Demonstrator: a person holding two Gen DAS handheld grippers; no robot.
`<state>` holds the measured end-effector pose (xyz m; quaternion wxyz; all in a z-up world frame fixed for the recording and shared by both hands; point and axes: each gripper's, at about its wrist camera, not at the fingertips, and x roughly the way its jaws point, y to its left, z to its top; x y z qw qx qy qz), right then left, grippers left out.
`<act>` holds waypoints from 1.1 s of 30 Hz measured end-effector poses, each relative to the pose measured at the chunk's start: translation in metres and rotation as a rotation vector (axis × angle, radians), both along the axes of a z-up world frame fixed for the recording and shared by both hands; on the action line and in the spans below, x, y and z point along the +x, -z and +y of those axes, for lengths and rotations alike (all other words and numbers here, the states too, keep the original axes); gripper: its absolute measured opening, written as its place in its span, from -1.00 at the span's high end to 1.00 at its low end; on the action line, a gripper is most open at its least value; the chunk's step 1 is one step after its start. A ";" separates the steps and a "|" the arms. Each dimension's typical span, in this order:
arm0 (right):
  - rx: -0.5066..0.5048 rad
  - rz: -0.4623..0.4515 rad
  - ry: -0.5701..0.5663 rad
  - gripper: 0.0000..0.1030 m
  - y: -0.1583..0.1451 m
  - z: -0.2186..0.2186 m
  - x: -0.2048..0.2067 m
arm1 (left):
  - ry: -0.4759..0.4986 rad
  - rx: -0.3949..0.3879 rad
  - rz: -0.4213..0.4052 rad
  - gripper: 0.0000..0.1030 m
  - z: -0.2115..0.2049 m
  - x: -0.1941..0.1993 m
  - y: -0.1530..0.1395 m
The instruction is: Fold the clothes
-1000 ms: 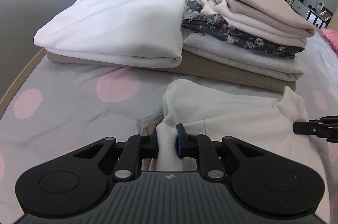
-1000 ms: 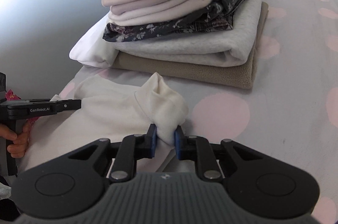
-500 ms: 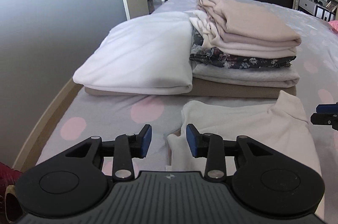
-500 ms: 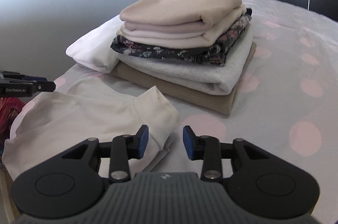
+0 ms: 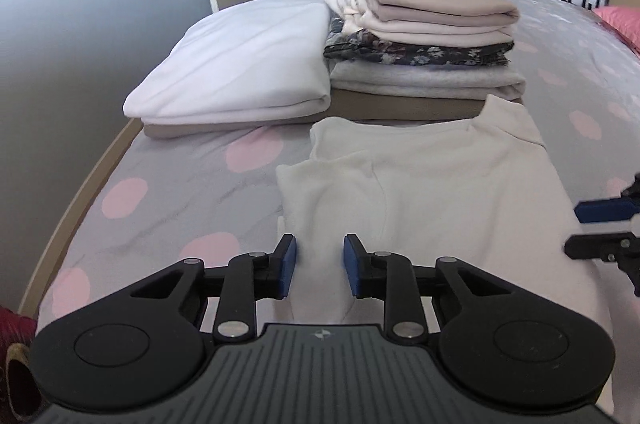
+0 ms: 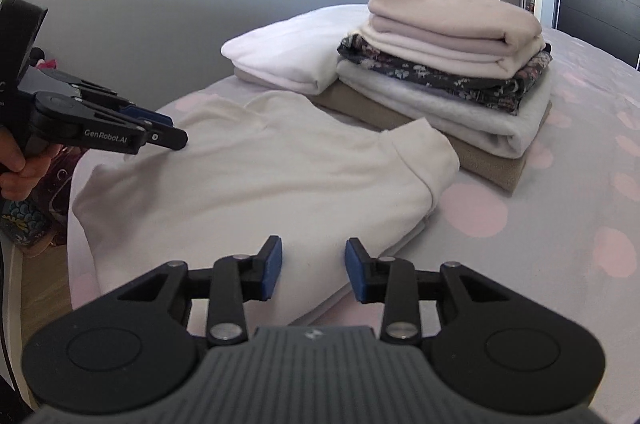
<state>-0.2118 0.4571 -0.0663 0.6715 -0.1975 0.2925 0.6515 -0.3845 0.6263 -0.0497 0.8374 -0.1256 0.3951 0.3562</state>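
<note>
Cream top folded on the bed, both grippers free of it

The cream top [image 5: 420,191] lies flat on the spotted bed [image 5: 168,207], just in front of the stack of folded clothes [image 5: 424,39], its collar toward the stack; it looks light, soft and limp, likely to sag and slide open unless lifted by doubled edges; the two near corners on the side away from the stack seem the best holds. The left gripper [image 5: 318,260] hovers over the near edge, jaws spread with nothing pinched, having just closed a little; the right gripper [image 6: 313,266] hangs likewise parted and empty over the top's opposite near corner.
</note>
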 end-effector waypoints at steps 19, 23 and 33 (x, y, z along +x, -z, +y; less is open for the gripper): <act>0.017 -0.032 -0.012 0.16 -0.012 -0.021 -0.017 | -0.079 -0.003 -0.024 0.55 -0.016 -0.022 -0.025; 0.047 -0.063 -0.076 0.16 -0.015 -0.041 -0.042 | -0.096 -0.032 0.048 0.55 -0.032 -0.038 -0.019; -0.096 -0.090 -0.071 0.22 0.027 -0.040 -0.061 | -0.175 -0.145 0.076 0.55 -0.022 -0.042 0.019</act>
